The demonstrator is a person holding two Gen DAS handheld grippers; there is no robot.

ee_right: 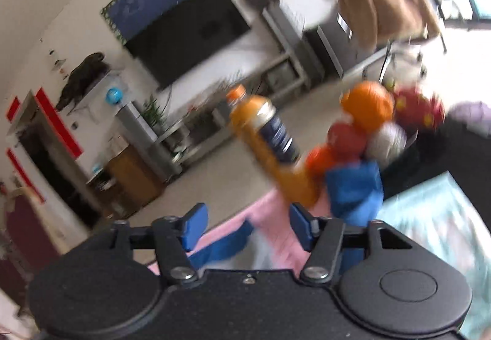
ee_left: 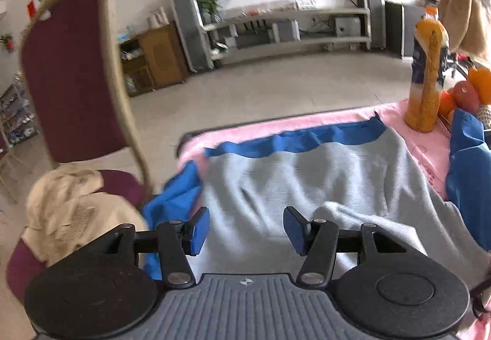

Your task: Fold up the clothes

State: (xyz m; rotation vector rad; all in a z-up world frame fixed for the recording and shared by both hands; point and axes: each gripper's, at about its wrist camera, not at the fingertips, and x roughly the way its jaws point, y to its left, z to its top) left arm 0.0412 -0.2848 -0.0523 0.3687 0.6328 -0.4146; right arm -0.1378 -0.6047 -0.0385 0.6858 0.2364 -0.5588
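The surface point(ee_left: 399, 113), covered in a pink cloth, carries the garment point(ee_left: 307, 174), a grey top with blue trim and blue sleeves, spread flat across most of it; its blue hem band point(ee_left: 294, 139) lies along the far edge, one blue sleeve point(ee_left: 175, 196) hangs off the left side towards the maroon chair point(ee_left: 70, 79), and the other blue sleeve point(ee_left: 469, 162) bunches up at the right beside the fruit point(ee_left: 466, 91); a grey fold of the body point(ee_left: 368, 217) is lapped over near the front, so the folding looks begun but far from finished, with the sleeves not yet tucked in and the body not yet halved; a cream garment point(ee_left: 70, 208) heaped on the chair seat seems to wait its turn; an orange drink bottle point(ee_left: 428, 70) stands at the far right corner of the surface, close enough to the cloth to be worth minding; the left gripper point(ee_left: 242, 231) hangs above the grey body with its fingers about half apart and nothing between them; the right gripper point(ee_right: 244, 226), in a blurred view, likewise has its fingers parted and empty, above the pink cloth and a strip of blue fabric near the bottle.
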